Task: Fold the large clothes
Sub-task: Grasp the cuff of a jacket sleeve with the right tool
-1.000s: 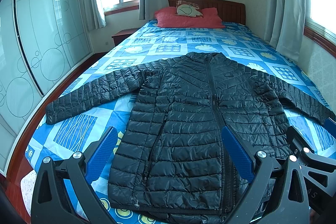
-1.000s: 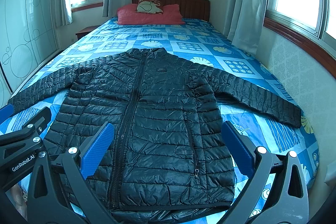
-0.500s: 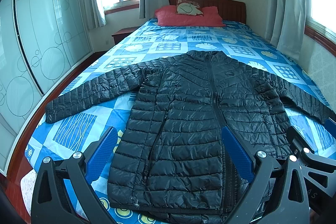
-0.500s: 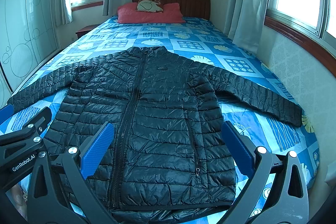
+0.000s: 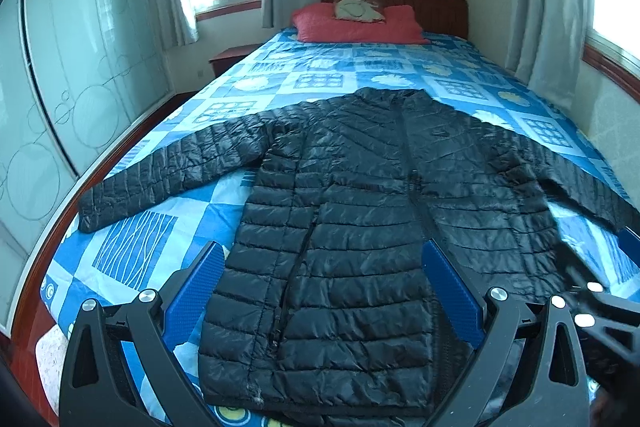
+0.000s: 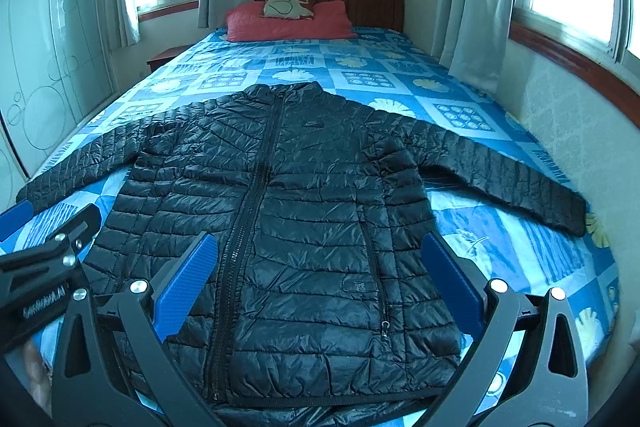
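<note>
Here, black jacket [image 6: 296, 227] flat on blue patterned bed [image 6: 500, 247]; left gripper [image 5: 320, 291], right gripper [image 6: 320, 275] both spread, empty.

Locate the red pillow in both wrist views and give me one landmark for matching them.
Left wrist view: the red pillow lies at the top centre, at the head of the bed, beyond the jacket's collar.
Right wrist view: the red pillow sits at the top, left of centre, again at the head of the bed.
Shared landmark: the black puffer jacket, spread flat with its sleeves out.
</note>
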`<state>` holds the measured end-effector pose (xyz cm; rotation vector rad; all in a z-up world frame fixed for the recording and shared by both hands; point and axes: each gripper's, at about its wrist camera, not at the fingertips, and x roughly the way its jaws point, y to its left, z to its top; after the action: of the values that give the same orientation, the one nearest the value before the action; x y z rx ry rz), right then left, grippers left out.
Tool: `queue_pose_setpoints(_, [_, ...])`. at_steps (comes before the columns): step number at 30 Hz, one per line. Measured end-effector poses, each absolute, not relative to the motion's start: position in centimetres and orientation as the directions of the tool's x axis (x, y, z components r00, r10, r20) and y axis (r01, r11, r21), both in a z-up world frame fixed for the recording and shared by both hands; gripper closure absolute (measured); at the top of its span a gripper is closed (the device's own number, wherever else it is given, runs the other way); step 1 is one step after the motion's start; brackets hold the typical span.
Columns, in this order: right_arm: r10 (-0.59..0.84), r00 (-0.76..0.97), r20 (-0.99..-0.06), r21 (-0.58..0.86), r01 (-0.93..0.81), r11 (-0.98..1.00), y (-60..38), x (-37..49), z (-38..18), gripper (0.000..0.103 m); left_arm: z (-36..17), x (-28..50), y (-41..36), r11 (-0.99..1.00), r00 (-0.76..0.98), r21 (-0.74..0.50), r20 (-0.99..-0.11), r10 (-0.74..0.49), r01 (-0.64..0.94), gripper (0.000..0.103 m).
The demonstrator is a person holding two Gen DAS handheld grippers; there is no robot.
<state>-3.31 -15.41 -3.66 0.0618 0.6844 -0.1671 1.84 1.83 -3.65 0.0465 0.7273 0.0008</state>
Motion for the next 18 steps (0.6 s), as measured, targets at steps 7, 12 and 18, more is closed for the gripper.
queue_pose_setpoints(7, [-0.147,0.764,-0.628,0.17,0.319,0.932,-24.0,-1.6,-6.7,0.012,-8.4,7.4,7.8,0.982,0.667,0.046,-0.728,0.157,-0.181,0.005])
queue_pose_setpoints(12, [-0.152,0.736,-0.66,0.341,0.473,0.812,-33.6,-0.8,-10.3,0.049,-12.4,10.4,13.1,0.95,0.612,0.061,-0.751,0.247,-0.307,0.005])
queue_pose_setpoints(18, [-0.172,0.768,-0.617,0.587,0.595,0.549,-45.5,-3.3,-14.7,0.03,-16.2,12.2,18.5,0.903,0.536,0.01,-0.802,0.263,-0.429,0.005])
